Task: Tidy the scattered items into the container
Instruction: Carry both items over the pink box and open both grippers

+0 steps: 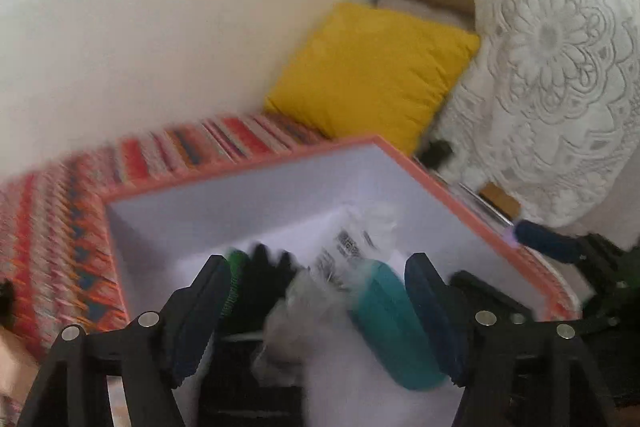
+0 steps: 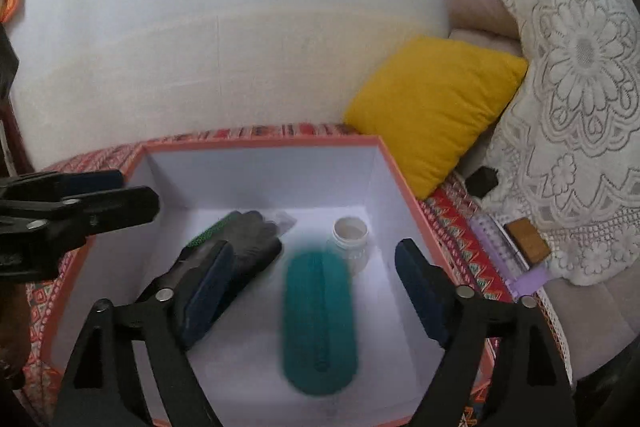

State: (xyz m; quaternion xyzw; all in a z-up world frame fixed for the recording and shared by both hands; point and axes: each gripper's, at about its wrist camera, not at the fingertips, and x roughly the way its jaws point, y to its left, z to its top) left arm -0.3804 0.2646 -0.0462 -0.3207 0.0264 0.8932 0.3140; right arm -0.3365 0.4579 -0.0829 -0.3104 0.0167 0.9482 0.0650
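hanging over the left rim of the box (image 2: 256, 143), the left gripper (image 2: 120, 195) shows from the side in the right wrist view, and its own camera shows its jaws spread apart with nothing between the pads. under it, on the white floor of the box, lies a black glove with a green cuff (image 2: 236, 239) near the left wall, a crumpled clear plastic wrapper (image 1: 348, 239) with printed labels touching it. toward the middle sits a blurred teal oval case (image 2: 320, 323), apart from both pads of the right gripper (image 2: 316, 275), whose jaws stand wide and grip nothing. a small clear jar with a white lid (image 2: 352, 239) stands upright just behind the case, near the right wall. outside the right rim, on the patterned red cloth (image 2: 456, 227), lie a purple strip (image 2: 512, 263), a small brown block (image 2: 528, 239) and a small black object (image 2: 482, 181). a yellow cushion (image 2: 432, 107) leans by the far right corner of the box, beside a white lace cover (image 2: 576, 131).
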